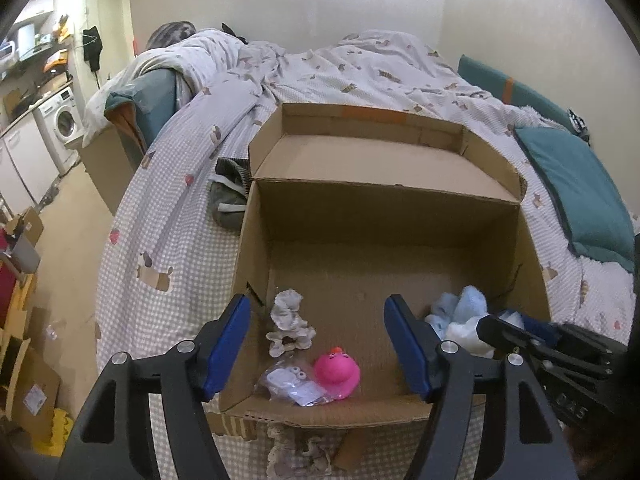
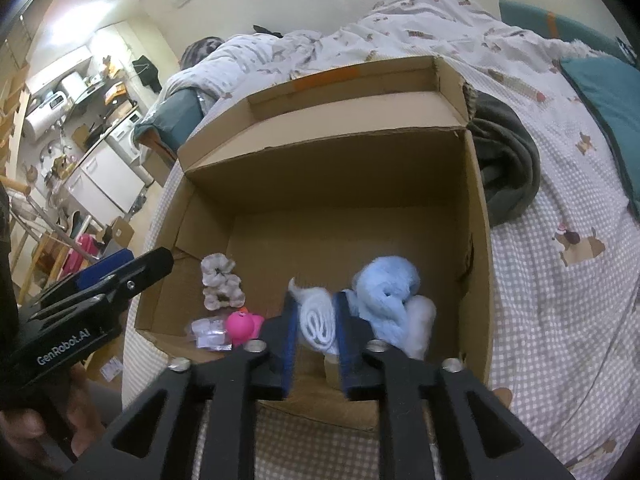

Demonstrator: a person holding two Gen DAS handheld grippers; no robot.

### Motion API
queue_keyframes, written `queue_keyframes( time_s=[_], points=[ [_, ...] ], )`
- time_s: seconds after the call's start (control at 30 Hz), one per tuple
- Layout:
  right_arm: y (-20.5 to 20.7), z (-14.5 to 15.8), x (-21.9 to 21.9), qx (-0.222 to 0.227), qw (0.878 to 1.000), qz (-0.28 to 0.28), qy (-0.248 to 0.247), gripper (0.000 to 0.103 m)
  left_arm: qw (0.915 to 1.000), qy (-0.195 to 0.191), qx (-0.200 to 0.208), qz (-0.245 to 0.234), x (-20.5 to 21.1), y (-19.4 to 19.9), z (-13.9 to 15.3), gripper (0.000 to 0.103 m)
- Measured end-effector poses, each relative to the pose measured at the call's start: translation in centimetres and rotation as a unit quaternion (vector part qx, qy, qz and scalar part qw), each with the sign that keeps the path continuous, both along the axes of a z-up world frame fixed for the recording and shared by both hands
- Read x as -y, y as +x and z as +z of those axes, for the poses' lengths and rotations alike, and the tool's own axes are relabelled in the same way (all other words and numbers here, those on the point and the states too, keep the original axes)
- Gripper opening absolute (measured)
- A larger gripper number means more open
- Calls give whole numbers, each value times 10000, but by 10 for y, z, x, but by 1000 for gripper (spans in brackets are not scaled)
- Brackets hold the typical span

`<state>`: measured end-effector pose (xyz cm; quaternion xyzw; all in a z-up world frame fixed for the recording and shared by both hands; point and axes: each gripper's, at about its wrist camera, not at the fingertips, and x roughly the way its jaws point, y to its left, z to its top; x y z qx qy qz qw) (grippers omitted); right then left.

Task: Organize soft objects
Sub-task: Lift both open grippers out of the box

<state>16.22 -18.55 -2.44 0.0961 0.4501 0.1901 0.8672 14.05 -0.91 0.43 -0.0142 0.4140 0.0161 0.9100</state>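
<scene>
We see the open brown cardboard box (image 2: 476,208) on the checked quilted bedspread (image 2: 560,280). Fluffy pale-blue plush (image 2: 388,292) lies at its four o'clock, the crinkled grey fabric scrunchies (image 1: 286,322) at eight, the glossy pink rubber duck (image 1: 336,370) nearest. Our right gripper (image 2: 316,344) stands part-open around a white ribbed fabric roll (image 2: 318,322); grip unclear. Left gripper (image 1: 316,344) gapes empty. Best lift straight clear, sparing the piles.
</scene>
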Motion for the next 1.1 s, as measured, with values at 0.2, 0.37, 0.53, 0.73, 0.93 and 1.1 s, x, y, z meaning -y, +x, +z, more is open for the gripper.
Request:
queue_keyframes(
  time_s=[0.2,0.37,0.53,0.73,0.93,1.1],
  points=[
    [0,5,7,150,9996,-219,91,87,10000,11,-60,76,-3,1,-2,67],
    [1,1,9,3,9995,-271,134,87,9999,68,-82,57,0,2,-3,67],
    [2,2,12,-17,9993,-346,144,87,9999,108,-95,50,0,2,-5,67],
    [3,2,15,-61,9990,-396,175,87,9999,112,-102,52,1,1,-5,67],
    [1,4,16,-27,9990,-415,162,87,9998,160,-60,43,-1,-1,-4,67],
    [-2,2,17,-45,9989,-469,34,87,9998,189,-61,14,-4,-10,-3,67]
  ],
)
